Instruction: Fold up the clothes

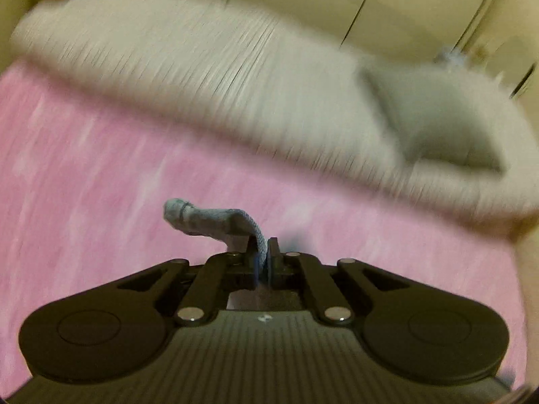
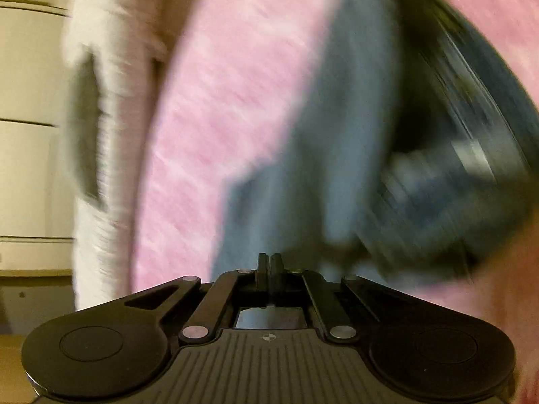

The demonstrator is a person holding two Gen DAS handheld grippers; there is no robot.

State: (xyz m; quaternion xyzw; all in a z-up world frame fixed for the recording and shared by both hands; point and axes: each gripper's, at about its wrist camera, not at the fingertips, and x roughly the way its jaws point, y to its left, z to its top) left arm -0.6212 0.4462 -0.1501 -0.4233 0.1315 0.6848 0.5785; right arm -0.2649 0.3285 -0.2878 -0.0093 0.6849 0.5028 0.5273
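A strip of blue-grey garment sticks up and curls left from my left gripper, which is shut on it above the pink bed sheet. In the right wrist view the blue-grey garment is a blurred mass spread over the pink sheet, just beyond my right gripper. Its fingers are pressed together and no cloth shows between them. A dark blurred shape at the right, which looks like the other gripper, lies against the garment.
A white fluffy blanket with a grey pillow runs along the bed's far side. Cream wardrobe doors stand behind it. In the right wrist view the blanket and cream cabinet are on the left. Both views are motion-blurred.
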